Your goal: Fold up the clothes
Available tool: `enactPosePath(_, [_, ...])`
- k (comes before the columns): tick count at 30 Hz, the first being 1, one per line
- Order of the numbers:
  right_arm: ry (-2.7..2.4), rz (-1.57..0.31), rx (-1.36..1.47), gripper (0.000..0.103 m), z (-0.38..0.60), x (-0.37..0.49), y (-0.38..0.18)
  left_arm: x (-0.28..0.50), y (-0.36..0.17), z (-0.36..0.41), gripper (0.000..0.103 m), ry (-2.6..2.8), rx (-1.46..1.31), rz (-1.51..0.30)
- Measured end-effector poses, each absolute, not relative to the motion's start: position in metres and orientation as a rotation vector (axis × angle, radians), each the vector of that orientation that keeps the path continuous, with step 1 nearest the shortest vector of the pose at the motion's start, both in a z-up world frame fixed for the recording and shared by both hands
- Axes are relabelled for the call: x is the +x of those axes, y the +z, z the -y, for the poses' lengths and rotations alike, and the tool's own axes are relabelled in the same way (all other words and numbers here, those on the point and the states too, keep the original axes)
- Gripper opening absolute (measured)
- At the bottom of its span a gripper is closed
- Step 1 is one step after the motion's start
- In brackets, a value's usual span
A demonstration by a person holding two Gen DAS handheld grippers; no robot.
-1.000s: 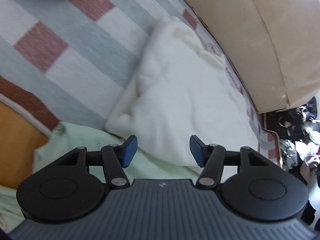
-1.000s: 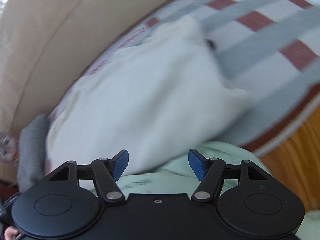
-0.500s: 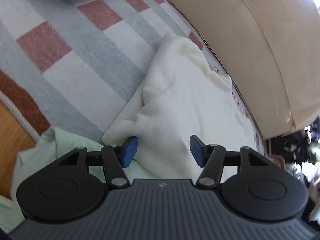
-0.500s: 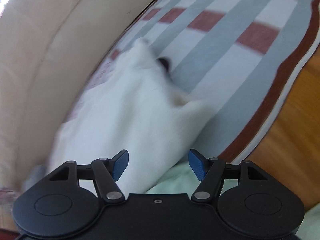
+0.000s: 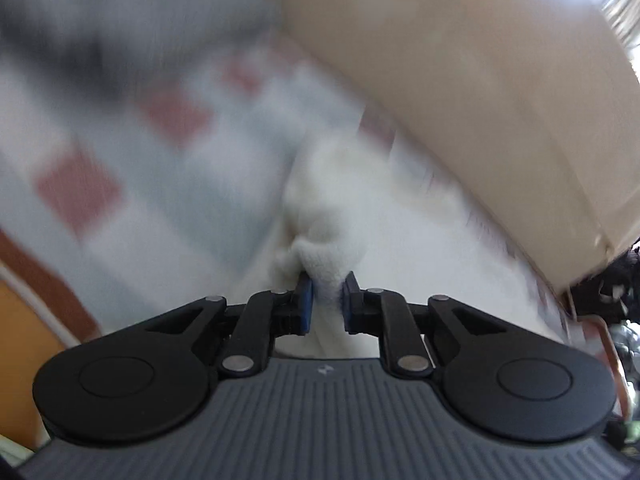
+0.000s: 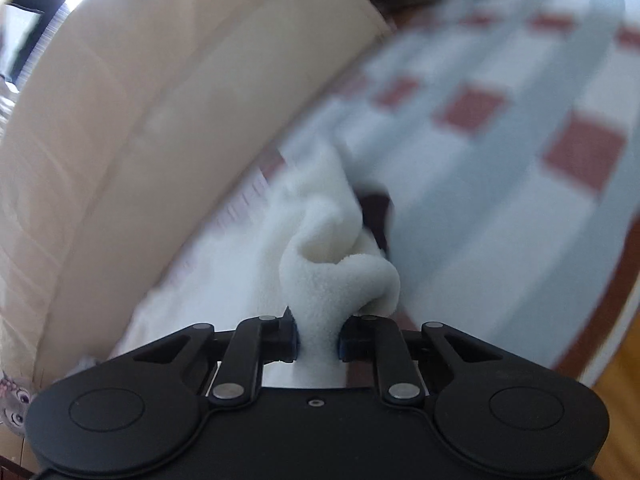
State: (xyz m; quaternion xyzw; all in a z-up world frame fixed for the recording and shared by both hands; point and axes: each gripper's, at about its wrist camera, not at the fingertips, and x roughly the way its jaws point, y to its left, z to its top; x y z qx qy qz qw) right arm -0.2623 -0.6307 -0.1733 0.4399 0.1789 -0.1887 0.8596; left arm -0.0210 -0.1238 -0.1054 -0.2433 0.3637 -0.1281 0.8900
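White fleecy garment, soft plush fabric (image 5: 332, 264) (image 6: 340, 280), lies spread on the checked blanket of grey, white and rust-red squares (image 5: 80, 192) (image 6: 500, 184), along the blanket's edge nearest the cream padded backrest (image 5: 460, 80) (image 6: 140, 100). Near edge is bunched into two raised folds, each pinched up off the blanket (rest still flat, blurred). Right-wrist view: fold curls over into a rounded lobe. A small dark patch shows at the garment's edge on the blanket side; can't tell what it is.
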Motion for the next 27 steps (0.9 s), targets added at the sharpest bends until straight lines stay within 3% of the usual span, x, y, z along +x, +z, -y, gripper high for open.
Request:
enactPosePath(2, [-0.375, -0.342, 0.9, 0.019, 0.632, -0.266, -0.152, -0.029, -0.081, 0.121, 0.001, -0.2, -0.403, -0.692])
enactPosePath(4, [-0.38, -0.383, 0.855, 0.019, 0.63, -0.27, -0.143, -0.025, -0.078, 0.115, 0.001, -0.149, -0.293, -0.733])
enactPosePath(7, [-0.442, -0.511, 0.821, 0.019, 0.623, -0.272, -0.171, -0.016, -0.101, 0.095, 0.002, -0.184, -0.434, -0.89])
enactPosePath(10, [-0.5, -0.586, 0.809, 0.019, 0.615, -0.276, -0.199, -0.017, -0.102, 0.102, 0.005, -0.226, -0.445, -0.906])
enactPosePath(11, [-0.499, -0.583, 0.806, 0.019, 0.616, -0.279, -0.198, -0.017, -0.099, 0.108, 0.008, -0.241, -0.427, -0.903])
enactPosePath(13, [-0.489, -0.575, 0.794, 0.02, 0.62, -0.278, -0.192, -0.016, -0.093, 0.125, 0.024, -0.327, -0.416, -0.89])
enactPosePath(14, [-0.481, -0.564, 0.808, 0.02, 0.623, -0.277, -0.189, -0.015, -0.09, 0.136, 0.042, -0.386, -0.418, -0.885])
enactPosePath(15, [-0.475, -0.552, 0.837, 0.021, 0.625, -0.28, -0.189, -0.014, -0.088, 0.148, 0.051, -0.431, -0.412, -0.897])
enactPosePath(19, [-0.478, -0.546, 0.911, 0.024, 0.629, -0.283, -0.197, -0.018, -0.106, 0.192, 0.051, -0.444, -0.263, -0.985])
enactPosePath(21, [-0.489, -0.556, 0.929, 0.031, 0.628, -0.283, -0.202, -0.017, -0.122, 0.2, 0.051, -0.405, -0.184, -1.044])
enactPosePath(24, [-0.497, -0.583, 0.98, 0.053, 0.629, -0.285, -0.207, -0.014, -0.136, 0.192, 0.051, -0.377, -0.18, -1.109])
enactPosePath(27, [-0.435, -0.557, 0.991, 0.067, 0.626, -0.287, -0.204, -0.011, -0.134, 0.19, 0.051, -0.368, -0.193, -1.121])
